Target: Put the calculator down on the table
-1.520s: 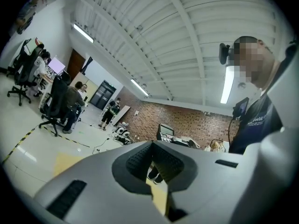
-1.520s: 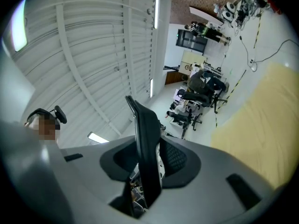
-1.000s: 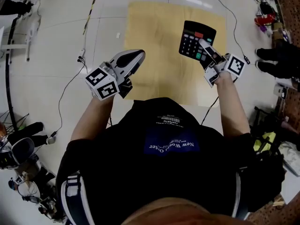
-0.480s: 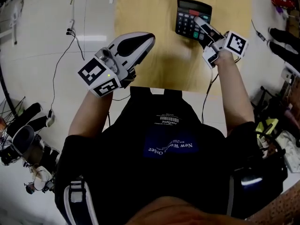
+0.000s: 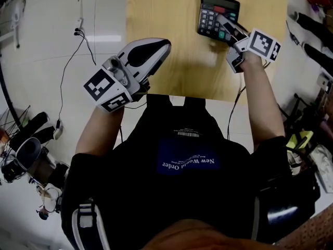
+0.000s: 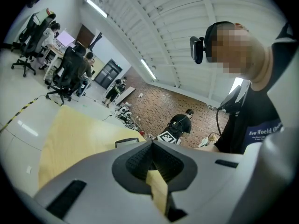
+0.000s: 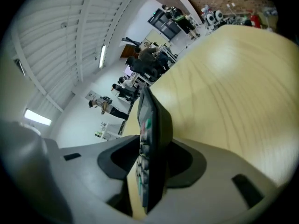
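Head view, looking down: the right gripper (image 5: 225, 26) holds a black calculator (image 5: 217, 14) by its near corner, over the far right of a pale wooden table (image 5: 166, 14). Right gripper view adds the grip itself: jaws clamped on the calculator seen edge-on, tabletop close alongside. Left gripper view shows the left gripper (image 5: 158, 48) with jaws pressed together, empty

The calculator (image 5: 212, 15) looks matt black plastic, the table (image 5: 166, 9) smooth pale wood.
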A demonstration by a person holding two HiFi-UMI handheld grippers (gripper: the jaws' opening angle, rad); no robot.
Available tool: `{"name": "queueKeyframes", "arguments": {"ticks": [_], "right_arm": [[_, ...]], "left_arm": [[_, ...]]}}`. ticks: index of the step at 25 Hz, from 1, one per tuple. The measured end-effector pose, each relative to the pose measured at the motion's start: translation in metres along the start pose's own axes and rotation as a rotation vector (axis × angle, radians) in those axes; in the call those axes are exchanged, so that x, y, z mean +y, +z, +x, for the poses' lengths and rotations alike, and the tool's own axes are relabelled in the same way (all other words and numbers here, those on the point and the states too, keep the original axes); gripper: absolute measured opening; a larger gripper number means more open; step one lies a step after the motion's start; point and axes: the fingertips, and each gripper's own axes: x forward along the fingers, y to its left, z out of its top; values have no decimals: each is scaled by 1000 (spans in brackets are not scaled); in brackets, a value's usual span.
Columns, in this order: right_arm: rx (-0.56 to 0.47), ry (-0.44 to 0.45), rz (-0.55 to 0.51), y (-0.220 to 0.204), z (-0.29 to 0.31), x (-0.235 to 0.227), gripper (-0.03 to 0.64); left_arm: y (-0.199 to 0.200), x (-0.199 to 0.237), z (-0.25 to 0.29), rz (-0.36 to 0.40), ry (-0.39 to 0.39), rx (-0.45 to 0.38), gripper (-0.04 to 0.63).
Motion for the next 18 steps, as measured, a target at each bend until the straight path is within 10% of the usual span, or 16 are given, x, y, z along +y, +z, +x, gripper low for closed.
{"name": "queueKeyframes", "arguments": {"ticks": [18], "right_arm": [[215, -405, -556, 6, 13, -24, 387]], "left_arm": [[-7, -9, -8, -54, -9, -29, 8]]}}
